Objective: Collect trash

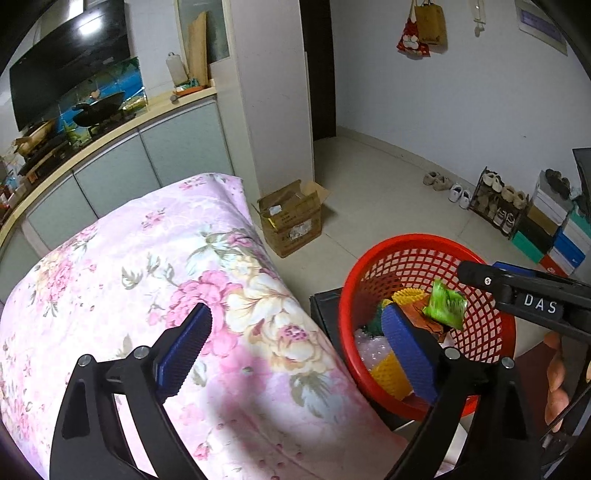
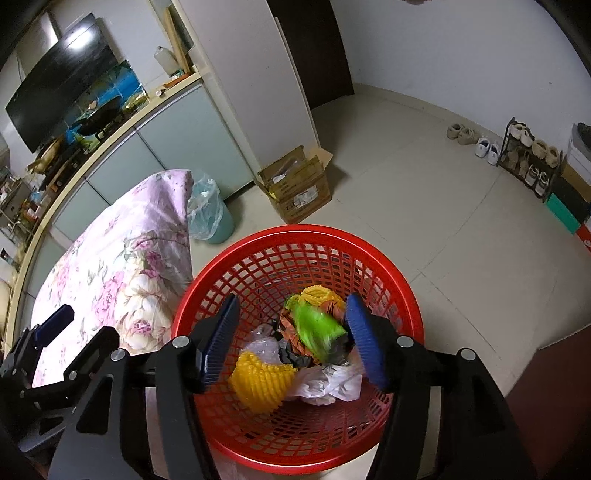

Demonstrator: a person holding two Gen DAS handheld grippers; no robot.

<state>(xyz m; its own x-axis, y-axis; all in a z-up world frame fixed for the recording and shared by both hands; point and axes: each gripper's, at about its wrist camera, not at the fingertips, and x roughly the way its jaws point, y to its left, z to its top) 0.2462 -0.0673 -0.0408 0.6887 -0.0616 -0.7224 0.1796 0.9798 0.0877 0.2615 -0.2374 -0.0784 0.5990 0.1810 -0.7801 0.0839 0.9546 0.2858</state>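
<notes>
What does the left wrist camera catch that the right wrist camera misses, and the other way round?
Only the left wrist view shows the bags hanging on the wall. Only the right wrist view shows the bin lined with a plastic bag beside the floral bedding. Both show the red basket holding a green wrapper, the cardboard box and the shoe rack.

- The left gripper [image 1: 299,343] has black arms, blue bumpy pads and round silver screws.
- The right gripper [image 2: 295,341] looks the same, with white letters "DAS".
- Bare fingers [image 1: 556,384] show.
</notes>
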